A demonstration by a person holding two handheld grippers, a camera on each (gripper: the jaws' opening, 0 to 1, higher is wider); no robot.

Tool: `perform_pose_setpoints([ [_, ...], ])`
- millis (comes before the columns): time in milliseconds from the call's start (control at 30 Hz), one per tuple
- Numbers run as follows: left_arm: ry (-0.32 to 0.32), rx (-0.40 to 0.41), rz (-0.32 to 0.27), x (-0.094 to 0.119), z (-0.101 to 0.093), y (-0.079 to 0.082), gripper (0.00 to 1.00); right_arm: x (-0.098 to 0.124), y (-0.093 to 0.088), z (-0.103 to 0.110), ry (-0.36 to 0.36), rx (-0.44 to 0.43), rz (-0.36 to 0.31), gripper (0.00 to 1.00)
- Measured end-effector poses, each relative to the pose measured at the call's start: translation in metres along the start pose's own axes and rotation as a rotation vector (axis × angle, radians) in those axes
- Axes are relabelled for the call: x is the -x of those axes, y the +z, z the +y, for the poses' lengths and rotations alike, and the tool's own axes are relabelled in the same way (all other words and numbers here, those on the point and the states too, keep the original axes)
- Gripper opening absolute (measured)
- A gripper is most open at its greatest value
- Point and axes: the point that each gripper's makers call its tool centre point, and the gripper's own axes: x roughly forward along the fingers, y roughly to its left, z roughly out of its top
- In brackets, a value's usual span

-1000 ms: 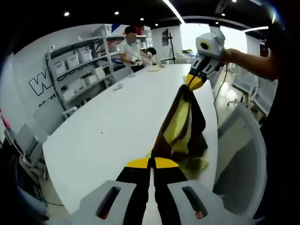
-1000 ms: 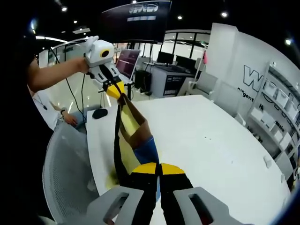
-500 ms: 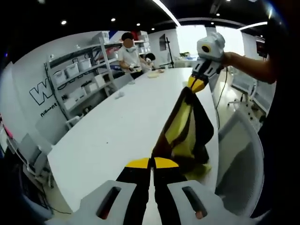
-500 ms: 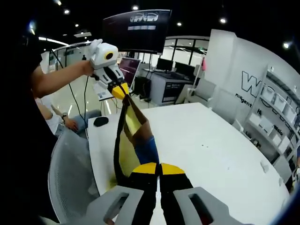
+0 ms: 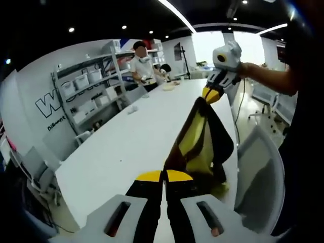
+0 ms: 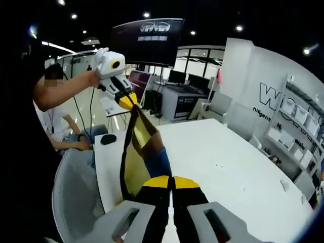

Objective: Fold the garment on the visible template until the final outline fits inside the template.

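garment [image 5: 200, 144] stretched between both grippers above desk [image 5: 126, 147] | left gripper [image 5: 163, 175], right gripper [image 6: 171, 181]: fingers clamped on it | left view: shelves [image 5: 83, 86] | right view: monitor [image 6: 148, 34]

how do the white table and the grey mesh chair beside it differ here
The white table is a long flat bare top running far into the room; the grey mesh chair is a curved, see-through back standing upright at its edge. The garment, stretched between the shut left gripper and shut right gripper, hangs down toward the table; the chair stands beside it. Both are pale.
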Motion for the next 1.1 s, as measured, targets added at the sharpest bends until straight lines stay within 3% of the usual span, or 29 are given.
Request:
perform_pose_setpoints([
  [400,0.017,0.043,-0.107,0.012,0.005,0.024,0.03,0.011,0.022,-0.006,-0.001,-0.039,-0.093,0.0],
  [733,0.032,0.022,-0.174,0.021,0.013,0.05,0.03,0.021,0.046,-0.014,-0.003,-0.046,-0.181,0.0],
  [1100,0.015,0.045,-0.141,0.009,0.004,0.032,0.03,0.014,0.029,-0.012,-0.005,-0.074,-0.158,0.0],
])
